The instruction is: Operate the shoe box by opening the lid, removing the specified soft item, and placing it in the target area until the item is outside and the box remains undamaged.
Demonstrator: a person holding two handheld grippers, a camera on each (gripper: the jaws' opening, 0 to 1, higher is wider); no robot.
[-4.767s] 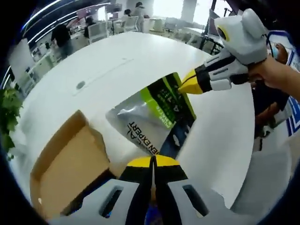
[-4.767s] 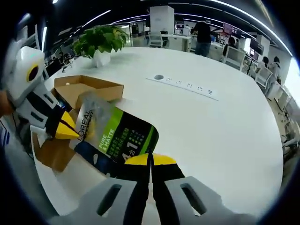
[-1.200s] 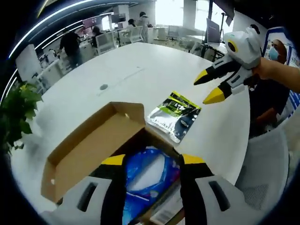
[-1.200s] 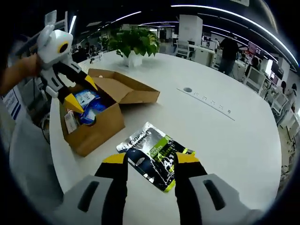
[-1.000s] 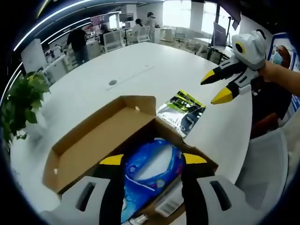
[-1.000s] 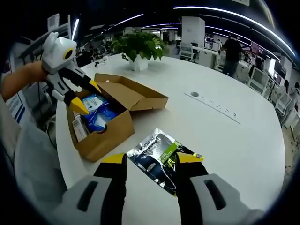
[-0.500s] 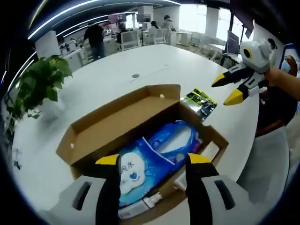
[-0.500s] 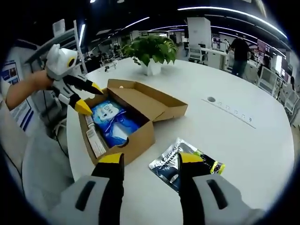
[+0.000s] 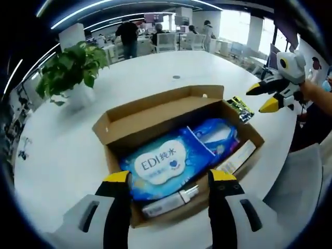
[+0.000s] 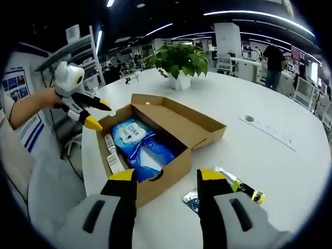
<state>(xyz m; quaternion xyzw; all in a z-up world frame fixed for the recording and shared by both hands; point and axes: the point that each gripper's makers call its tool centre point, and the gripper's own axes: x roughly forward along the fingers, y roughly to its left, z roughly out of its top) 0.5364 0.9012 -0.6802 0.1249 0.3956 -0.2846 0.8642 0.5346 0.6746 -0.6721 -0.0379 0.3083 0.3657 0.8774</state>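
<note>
The cardboard shoe box (image 9: 155, 111) stands with its lid folded back, holding a blue wipes pack (image 9: 161, 163), a second blue pack (image 9: 215, 137) and small cartons. My left gripper (image 9: 170, 179) hovers open over the box's near edge, nothing between its jaws. Beyond the box's far corner, the green, black and silver pouch (image 9: 239, 108) lies flat on the table. My right gripper (image 9: 262, 97) hangs open above and past it. In the right gripper view, the right gripper (image 10: 166, 176) is open over the box (image 10: 181, 122), with the pouch (image 10: 244, 193) beside it and the left gripper (image 10: 98, 115) open at the box's far end.
The round white table (image 9: 62, 150) holds a potted plant (image 9: 72, 67) beyond the box (image 10: 181, 59) and a power socket strip (image 10: 267, 129). A person's hand and sleeve (image 10: 26, 111) hold the left gripper. Desks, chairs and people stand in the office behind.
The pouch, held earlier by both shut grippers, now lies on the table and both grippers are open. Both cameras have drawn back, bringing the whole box into view.
</note>
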